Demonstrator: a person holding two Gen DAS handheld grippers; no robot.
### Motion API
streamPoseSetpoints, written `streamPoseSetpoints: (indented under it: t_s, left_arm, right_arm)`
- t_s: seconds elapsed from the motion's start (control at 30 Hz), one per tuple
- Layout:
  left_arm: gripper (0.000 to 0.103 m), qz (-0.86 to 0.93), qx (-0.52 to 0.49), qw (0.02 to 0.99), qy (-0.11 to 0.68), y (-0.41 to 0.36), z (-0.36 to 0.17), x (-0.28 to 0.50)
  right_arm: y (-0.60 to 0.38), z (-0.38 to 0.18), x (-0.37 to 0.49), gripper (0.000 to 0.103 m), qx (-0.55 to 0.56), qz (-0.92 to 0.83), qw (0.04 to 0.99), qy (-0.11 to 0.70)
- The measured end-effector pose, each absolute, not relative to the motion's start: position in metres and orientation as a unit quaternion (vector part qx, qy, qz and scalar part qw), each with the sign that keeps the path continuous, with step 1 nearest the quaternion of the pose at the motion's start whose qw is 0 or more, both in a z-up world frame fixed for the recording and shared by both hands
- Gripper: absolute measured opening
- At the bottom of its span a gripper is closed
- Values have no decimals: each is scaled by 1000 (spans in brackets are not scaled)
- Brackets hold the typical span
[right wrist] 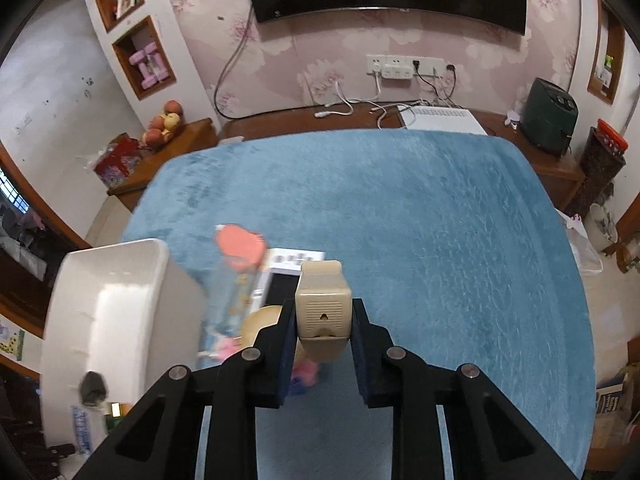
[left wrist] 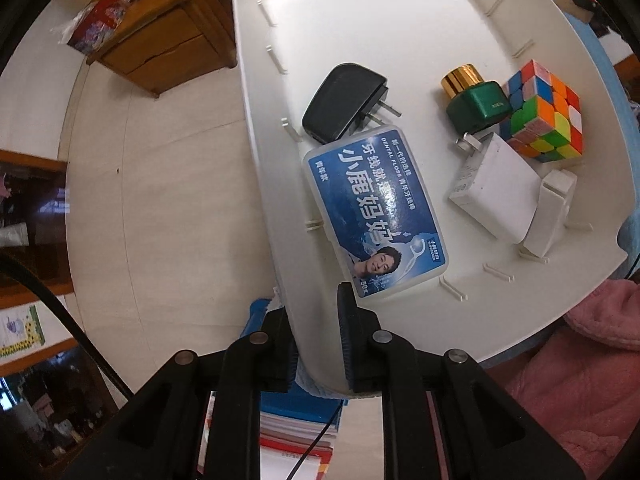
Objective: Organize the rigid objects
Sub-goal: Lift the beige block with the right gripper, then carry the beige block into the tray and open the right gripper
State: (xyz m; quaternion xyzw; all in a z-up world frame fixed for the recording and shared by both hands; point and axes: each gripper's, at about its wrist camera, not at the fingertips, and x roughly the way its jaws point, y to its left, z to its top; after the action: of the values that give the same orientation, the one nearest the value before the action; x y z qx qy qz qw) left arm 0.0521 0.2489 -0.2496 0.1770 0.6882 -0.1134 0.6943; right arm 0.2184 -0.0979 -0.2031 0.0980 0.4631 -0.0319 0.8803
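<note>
In the left wrist view, my left gripper [left wrist: 316, 340] is shut on the near wall of a white bin [left wrist: 400, 12]. Inside lie a black charger [left wrist: 344, 100], a blue dental floss box [left wrist: 376, 216], a green bottle with a gold cap [left wrist: 476, 100], a colour cube [left wrist: 544, 112] and a white charger [left wrist: 496, 188]. In the right wrist view, my right gripper [right wrist: 324, 320] is shut on a small beige plastic device [right wrist: 324, 308], held above the blue cloth [right wrist: 400, 208]. The bin [right wrist: 116, 304] stands at the left.
Beside the bin a clear bottle with a pink cap [right wrist: 236, 280] and a white box [right wrist: 288, 268] lie on the cloth, blurred. A wooden counter [right wrist: 540, 160] with cables runs behind the table. A pink sleeve [left wrist: 580, 360] is at the right. Books [left wrist: 296, 432] lie below.
</note>
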Motion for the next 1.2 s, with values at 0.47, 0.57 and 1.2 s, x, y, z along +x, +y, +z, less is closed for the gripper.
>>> streamPoseSetpoints:
  t_s: [0.47, 0.57, 1.2]
  left_arm:
    - [17, -166, 185, 705, 664, 248, -242, 50]
    - [17, -176, 183, 706, 661, 251, -241, 51]
    - [17, -216, 186, 703, 652, 262, -246, 54]
  right_arm:
    - [-3, -145, 177, 25, 100, -7, 883, 458]
    - [24, -143, 172, 25, 95, 1, 882, 462]
    - [112, -167, 158, 29, 164, 31, 847, 505]
